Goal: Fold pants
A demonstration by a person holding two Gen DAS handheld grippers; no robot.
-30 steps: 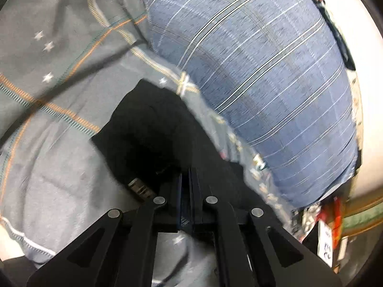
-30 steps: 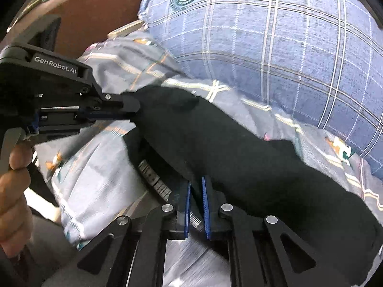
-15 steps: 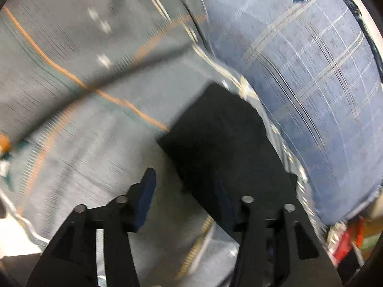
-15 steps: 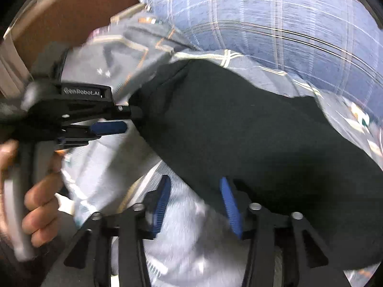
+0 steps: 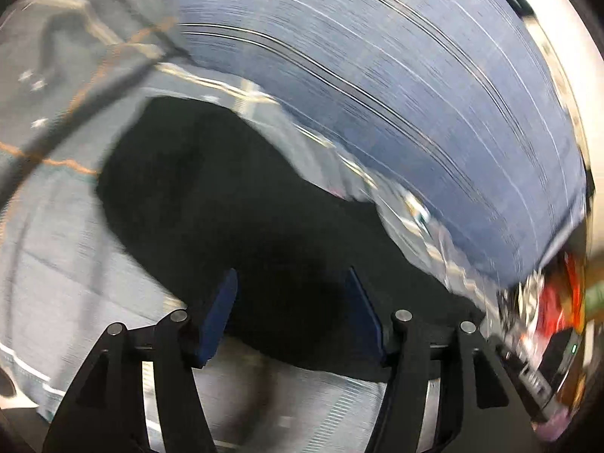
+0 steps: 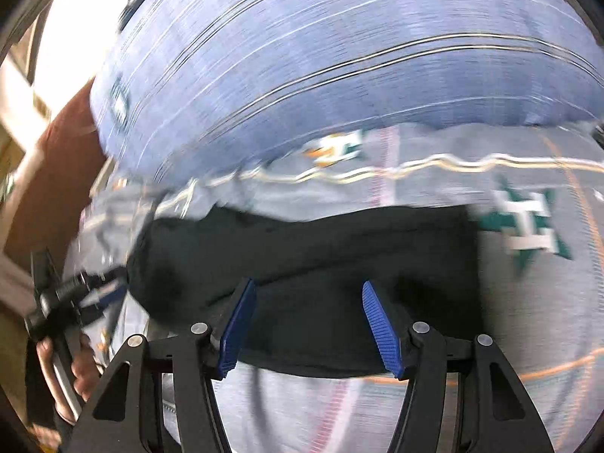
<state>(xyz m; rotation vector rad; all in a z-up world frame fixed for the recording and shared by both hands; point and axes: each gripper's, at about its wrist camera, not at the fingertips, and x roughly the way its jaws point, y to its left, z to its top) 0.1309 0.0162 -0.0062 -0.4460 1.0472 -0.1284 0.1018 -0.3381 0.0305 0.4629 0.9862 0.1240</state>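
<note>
Lying folded on grey patterned bedsheet [image 6: 528,302], near blue plaid pillow [image 6: 339,56]: soft, limp black fabric pants [image 6: 339,249]. Opening just now, released, nothing clamped: left gripper [image 5: 290,313], right gripper [image 6: 309,324]. Probably gripping best at edges.

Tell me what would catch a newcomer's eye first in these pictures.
The black pants lie folded on the grey bedsheet, a dark slab mid-frame in both views. Behind them bulges a big blue plaid pillow. Up close, the right gripper and left gripper hang open above the pants, jaws just opened, nothing pinched.
</note>
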